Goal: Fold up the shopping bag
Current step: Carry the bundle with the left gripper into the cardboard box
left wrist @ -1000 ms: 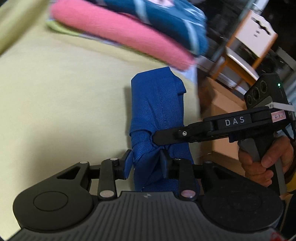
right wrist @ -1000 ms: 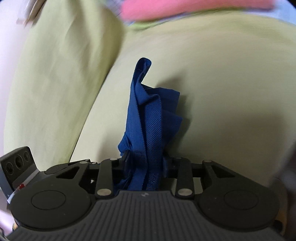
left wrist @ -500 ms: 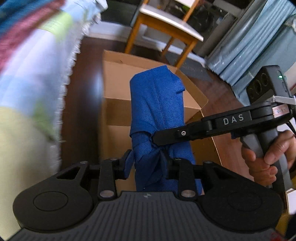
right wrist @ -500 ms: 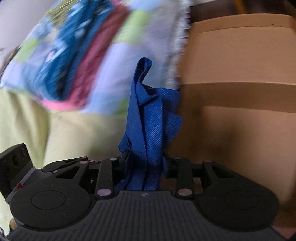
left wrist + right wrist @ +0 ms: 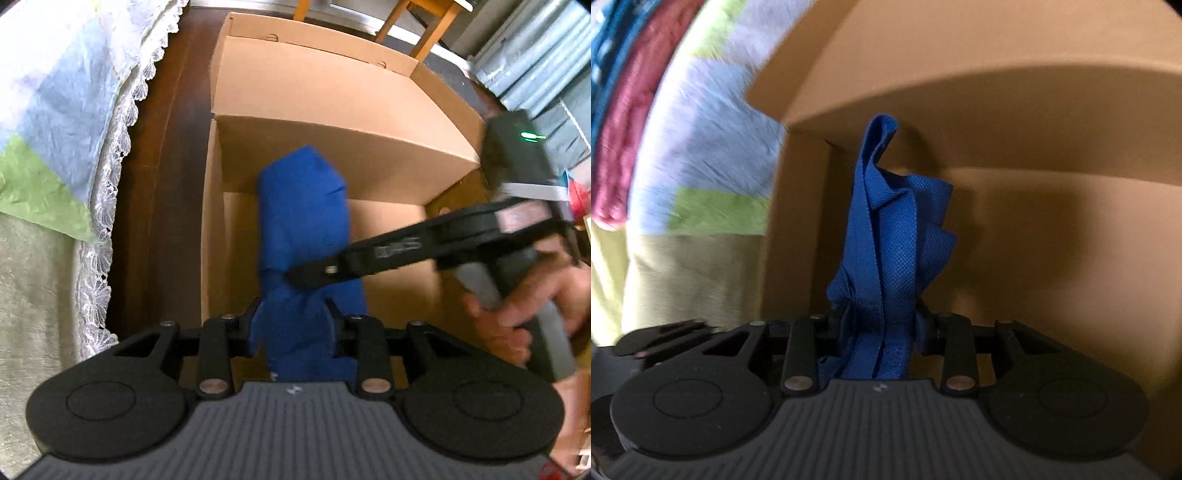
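Bag: blue woven shopping bag (image 5: 303, 229), folded into a narrow bundle, held in the air over the open cardboard box (image 5: 332, 122); its free end points down toward the box floor.
Bag, right wrist view: the same bundle (image 5: 890, 251) shows layered folds and a strap loop sticking up at its far end, with the box's inner corner behind it.
Left gripper: the left gripper (image 5: 293, 321) has its two fingers pressed against the sides of the bundle's near end, so it grips the bag at a narrow setting.
Right gripper: the right gripper (image 5: 882, 321) is likewise clamped narrowly on the bunched folds and straps; in the left wrist view its finger (image 5: 332, 269) reaches in from the right and crosses the bundle just above the left gripper's hold.
Hand: a person's hand (image 5: 517, 317) wraps the right gripper's grey handle at the right edge, blurred.
Box: plain brown cardboard, flaps up, standing on a dark wooden floor (image 5: 173, 147) just beside the bed.
Bed: a green sheet (image 5: 33, 295) with a lace-edged patchwork cover (image 5: 74, 92) hangs at the left of the box; in the right wrist view the cover (image 5: 683, 129) is a blur of red, blue and green.
Background: wooden chair legs (image 5: 417, 22) and pale blue curtains (image 5: 535, 66) beyond the box.
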